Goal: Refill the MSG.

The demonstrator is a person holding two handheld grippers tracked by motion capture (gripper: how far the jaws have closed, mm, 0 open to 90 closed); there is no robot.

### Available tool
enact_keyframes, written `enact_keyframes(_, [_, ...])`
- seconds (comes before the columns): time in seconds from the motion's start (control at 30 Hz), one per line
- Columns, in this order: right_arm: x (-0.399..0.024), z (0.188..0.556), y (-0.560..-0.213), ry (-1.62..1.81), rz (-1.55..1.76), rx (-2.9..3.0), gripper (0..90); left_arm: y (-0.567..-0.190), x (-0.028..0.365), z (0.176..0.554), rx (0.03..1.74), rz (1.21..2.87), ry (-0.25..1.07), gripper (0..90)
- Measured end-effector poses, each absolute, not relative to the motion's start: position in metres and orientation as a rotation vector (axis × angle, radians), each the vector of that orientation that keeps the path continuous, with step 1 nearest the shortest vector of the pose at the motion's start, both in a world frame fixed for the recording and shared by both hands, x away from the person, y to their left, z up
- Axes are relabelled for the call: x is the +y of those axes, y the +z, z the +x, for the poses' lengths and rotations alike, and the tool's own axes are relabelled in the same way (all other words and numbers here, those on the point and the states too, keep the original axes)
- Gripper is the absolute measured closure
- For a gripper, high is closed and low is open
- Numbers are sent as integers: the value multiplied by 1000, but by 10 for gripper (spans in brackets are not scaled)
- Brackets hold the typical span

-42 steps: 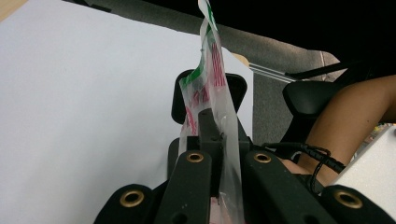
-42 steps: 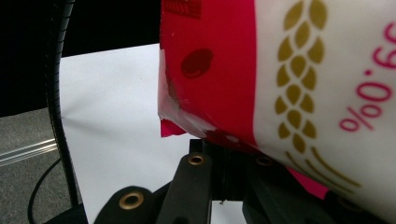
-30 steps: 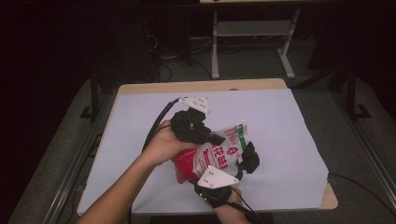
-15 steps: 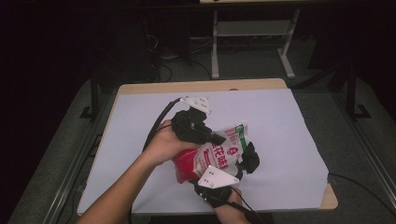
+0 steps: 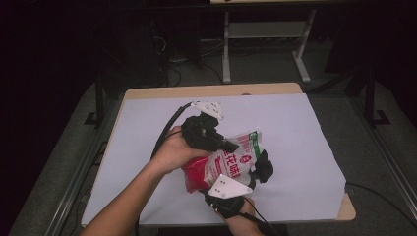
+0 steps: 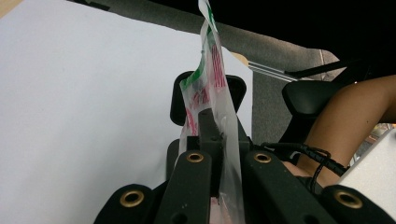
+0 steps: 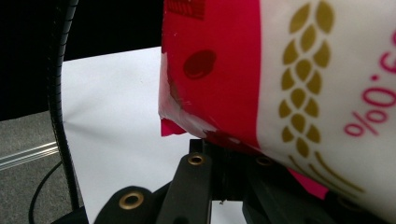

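A red and white snack bag (image 5: 227, 166) with a clear, green-printed top hangs above the white-covered table (image 5: 300, 132), held between both grippers. My left gripper (image 5: 230, 146) comes in from the upper left and is shut on the bag's upper edge. In the left gripper view its jaws (image 6: 217, 142) pinch the thin film of the bag (image 6: 211, 70), which rises edge-on. My right gripper (image 5: 257, 171) is shut on the bag's lower right side. In the right gripper view the bag (image 7: 280, 79) shows red, white and gold ears of grain just over the gripper (image 7: 224, 156).
The table's wooden rim (image 5: 211, 91) shows at the back and at the near right corner. A white desk frame (image 5: 268, 34) stands on the dark floor behind. Black cables (image 5: 164, 132) trail from the left gripper. A forearm (image 6: 355, 116) lies to the right in the left gripper view.
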State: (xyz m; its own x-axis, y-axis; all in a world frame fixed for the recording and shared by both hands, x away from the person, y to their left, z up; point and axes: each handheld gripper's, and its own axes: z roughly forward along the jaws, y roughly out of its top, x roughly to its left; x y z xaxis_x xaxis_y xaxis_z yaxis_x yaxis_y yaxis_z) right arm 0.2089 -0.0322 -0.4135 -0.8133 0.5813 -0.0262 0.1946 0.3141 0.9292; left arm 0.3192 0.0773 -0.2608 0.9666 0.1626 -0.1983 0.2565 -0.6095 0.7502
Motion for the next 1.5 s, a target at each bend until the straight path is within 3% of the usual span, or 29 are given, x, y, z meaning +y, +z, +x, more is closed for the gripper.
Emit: enact_keyframes(1.5, [-31, 209, -413, 1506, 675, 2224, 900, -261, 75, 319, 299, 2244, -138, 900])
